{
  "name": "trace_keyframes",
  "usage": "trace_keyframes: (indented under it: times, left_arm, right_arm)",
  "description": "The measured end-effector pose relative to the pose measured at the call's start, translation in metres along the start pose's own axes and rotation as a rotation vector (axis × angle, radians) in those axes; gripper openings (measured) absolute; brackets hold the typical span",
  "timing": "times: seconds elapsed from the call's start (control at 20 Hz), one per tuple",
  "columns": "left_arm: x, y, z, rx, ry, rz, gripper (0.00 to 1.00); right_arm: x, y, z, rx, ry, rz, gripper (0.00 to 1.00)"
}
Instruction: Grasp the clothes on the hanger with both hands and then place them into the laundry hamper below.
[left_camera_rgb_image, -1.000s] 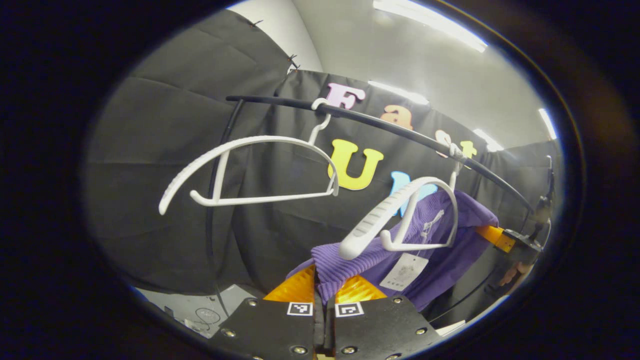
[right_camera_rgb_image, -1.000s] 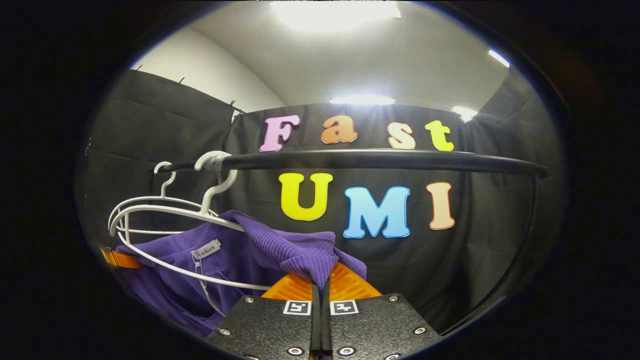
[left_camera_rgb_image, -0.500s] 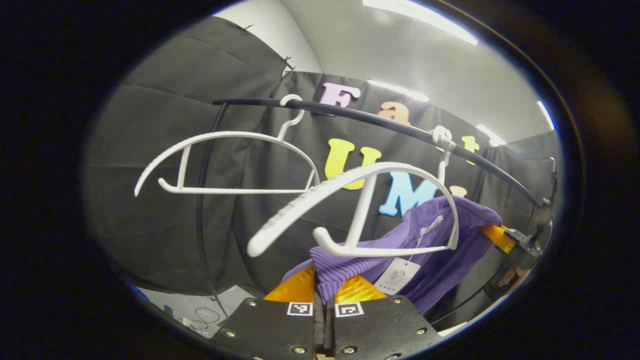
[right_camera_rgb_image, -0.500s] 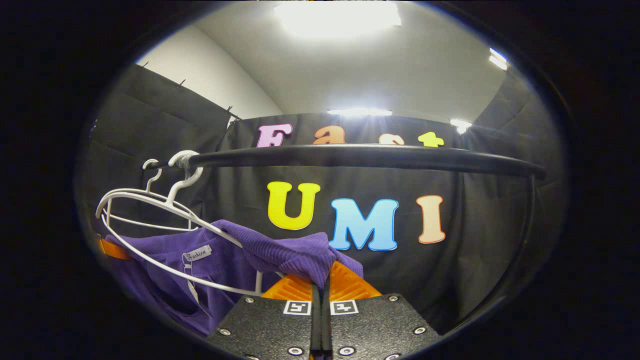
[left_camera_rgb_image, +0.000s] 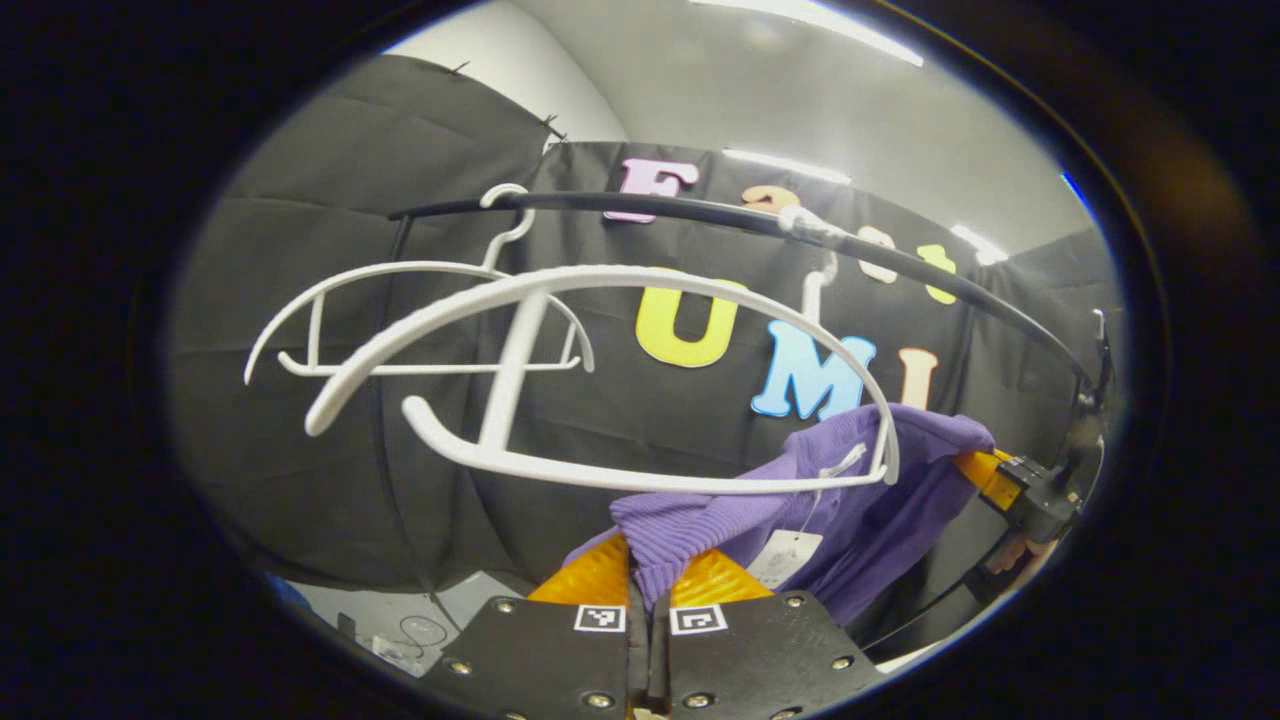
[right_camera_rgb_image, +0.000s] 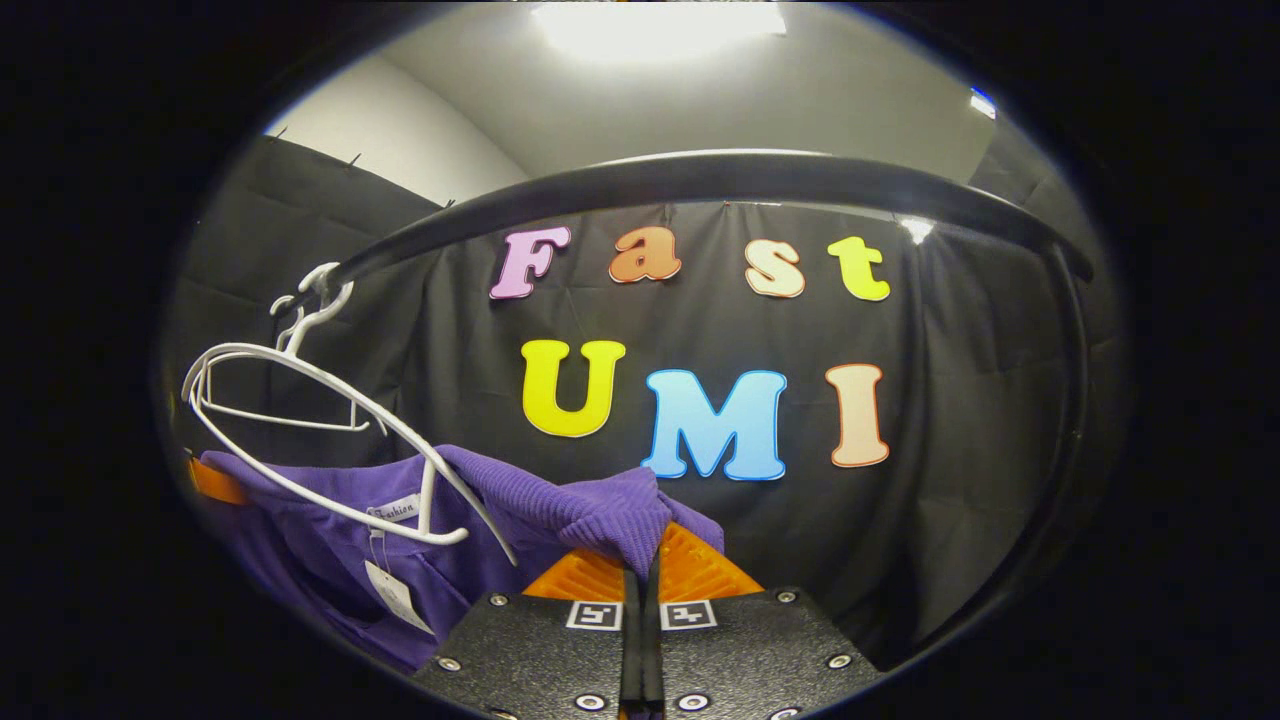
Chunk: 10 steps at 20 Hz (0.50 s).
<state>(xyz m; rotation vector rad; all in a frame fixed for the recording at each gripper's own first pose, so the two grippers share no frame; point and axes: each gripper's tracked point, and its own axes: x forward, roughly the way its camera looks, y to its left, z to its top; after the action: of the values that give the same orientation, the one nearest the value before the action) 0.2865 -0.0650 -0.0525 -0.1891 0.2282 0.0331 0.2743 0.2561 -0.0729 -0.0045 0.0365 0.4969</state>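
A purple knit garment (left_camera_rgb_image: 860, 500) stretches between my two grippers below the black rail (left_camera_rgb_image: 700, 210). My left gripper (left_camera_rgb_image: 650, 582) is shut on one bunched shoulder of it. My right gripper (right_camera_rgb_image: 640, 565) is shut on the other shoulder (right_camera_rgb_image: 590, 515). The near white hanger (left_camera_rgb_image: 600, 285) hangs from the rail, its left arm bare and its right end (left_camera_rgb_image: 885, 445) still against the garment's neck. In the left gripper view the right gripper (left_camera_rgb_image: 1010, 485) shows far right, held by a hand. The left gripper (right_camera_rgb_image: 215, 485) shows at the far left of the right gripper view. A white tag (left_camera_rgb_image: 785, 555) dangles from the collar.
A second, empty white hanger (left_camera_rgb_image: 400, 275) hangs farther left on the rail. The rack's upright posts (left_camera_rgb_image: 385, 430) (right_camera_rgb_image: 1075, 400) stand at either end. Grey floor (left_camera_rgb_image: 400, 615) with a cable shows low on the left.
The near hanger has swung round and leftward, now broadside in the left gripper view. The rail sits higher in the right gripper view. Both grippers stay shut on the garment.
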Motion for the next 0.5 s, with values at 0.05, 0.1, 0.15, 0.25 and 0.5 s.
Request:
trace_keyframes:
  times: [0.05, 0.1, 0.15, 0.25, 0.5]
  left_arm:
    - [0.0, -0.007, -0.003, -0.002, 0.007, -0.006, 0.01]
    - [0.0, -0.015, -0.005, -0.002, 0.012, -0.008, 0.01]
    - [0.002, -0.023, -0.007, 0.002, 0.013, -0.014, 0.01]
    - [0.006, -0.04, -0.011, 0.013, 0.016, -0.045, 0.01]
    - [0.004, -0.063, -0.029, 0.002, 0.054, -0.116, 0.01]
  right_arm:
    - [-0.002, -0.002, -0.01, 0.012, 0.025, -0.001, 0.0]
    - [-0.006, 0.0, -0.019, 0.025, 0.051, 0.01, 0.0]
    - [-0.009, 0.0, -0.026, 0.03, 0.063, 0.012, 0.0]
    - [-0.018, -0.004, -0.033, 0.024, 0.081, 0.008, 0.0]
    - [-0.039, -0.025, -0.044, 0.044, 0.106, -0.049, 0.0]
